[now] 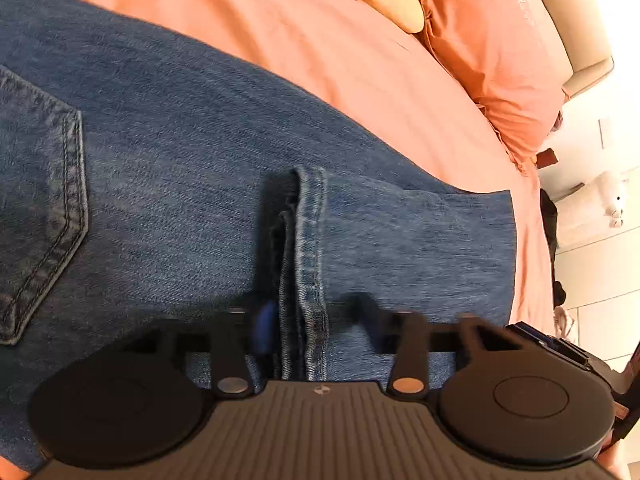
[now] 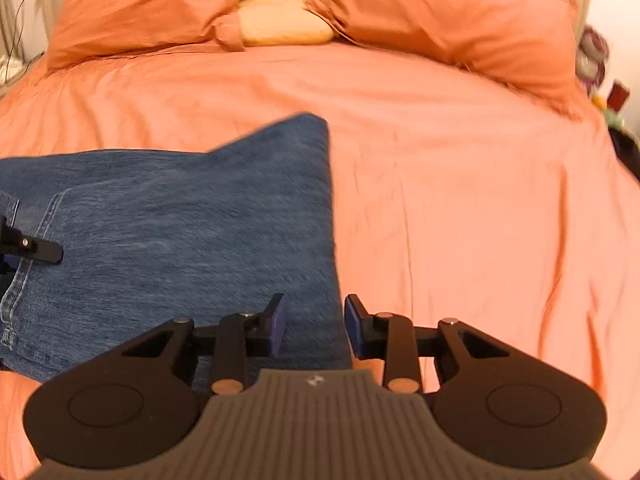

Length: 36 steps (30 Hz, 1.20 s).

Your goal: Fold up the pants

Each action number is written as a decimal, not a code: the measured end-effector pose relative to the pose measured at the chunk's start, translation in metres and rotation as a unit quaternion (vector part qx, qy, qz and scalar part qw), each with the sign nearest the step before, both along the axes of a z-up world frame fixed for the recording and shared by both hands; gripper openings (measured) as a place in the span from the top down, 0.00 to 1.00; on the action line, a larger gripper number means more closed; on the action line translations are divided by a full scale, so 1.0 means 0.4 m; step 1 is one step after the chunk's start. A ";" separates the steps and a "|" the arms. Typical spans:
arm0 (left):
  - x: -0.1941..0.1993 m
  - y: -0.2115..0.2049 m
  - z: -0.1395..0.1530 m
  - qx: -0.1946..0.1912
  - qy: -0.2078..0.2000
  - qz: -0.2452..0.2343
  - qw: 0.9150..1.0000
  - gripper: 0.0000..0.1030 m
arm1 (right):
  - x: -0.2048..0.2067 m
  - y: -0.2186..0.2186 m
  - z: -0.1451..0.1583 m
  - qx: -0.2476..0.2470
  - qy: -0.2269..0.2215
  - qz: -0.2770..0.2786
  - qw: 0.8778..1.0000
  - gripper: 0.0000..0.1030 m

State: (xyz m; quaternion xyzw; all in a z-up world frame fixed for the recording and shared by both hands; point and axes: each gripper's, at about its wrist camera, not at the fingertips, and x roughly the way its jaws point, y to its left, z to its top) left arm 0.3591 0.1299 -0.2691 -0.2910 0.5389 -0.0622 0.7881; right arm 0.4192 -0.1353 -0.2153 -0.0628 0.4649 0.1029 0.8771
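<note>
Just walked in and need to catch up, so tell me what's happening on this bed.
A person with a handheld gripper in each hand is folding blue jeans on an orange bedspread. The left gripper has a jeans hem between its fingers, though blur hides whether it is clamped. The right gripper is open, empty, over the jeans' right edge. Orange pillows lie at the head.

Left gripper (image 1: 306, 316) fingers straddle jeans (image 1: 180, 160) hem.
</note>
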 end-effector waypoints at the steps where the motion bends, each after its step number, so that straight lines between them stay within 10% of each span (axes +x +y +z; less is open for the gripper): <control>1: -0.007 -0.002 0.012 0.006 -0.006 -0.004 1.000 0.93 | 0.001 -0.009 -0.008 0.002 0.001 0.000 1.000 0.72; 6: -0.033 -0.061 0.162 0.050 -0.122 -0.065 0.989 0.93 | -0.003 -0.029 -0.029 0.005 -0.011 0.008 1.000 0.72; 8: -0.055 -0.122 0.282 0.096 -0.217 -0.115 0.965 0.93 | -0.004 -0.039 -0.033 0.009 -0.013 0.009 1.000 0.72; 10: -0.054 -0.148 0.311 0.133 -0.223 -0.127 0.957 0.93 | 0.000 -0.045 -0.033 0.014 -0.015 0.007 1.000 0.72; 17: -0.007 -0.090 0.104 0.186 -0.049 -0.095 0.977 0.93 | 0.008 -0.049 -0.034 0.023 -0.016 0.008 1.000 0.75; 26: -0.011 -0.072 0.029 0.171 -0.029 -0.081 0.982 0.92 | 0.191 0.009 -0.005 0.067 -0.041 0.015 0.997 0.89; 36: 0.010 -0.089 0.041 0.163 -0.027 -0.098 0.981 0.85 | 0.364 0.058 -0.182 0.019 0.029 -0.012 0.999 0.89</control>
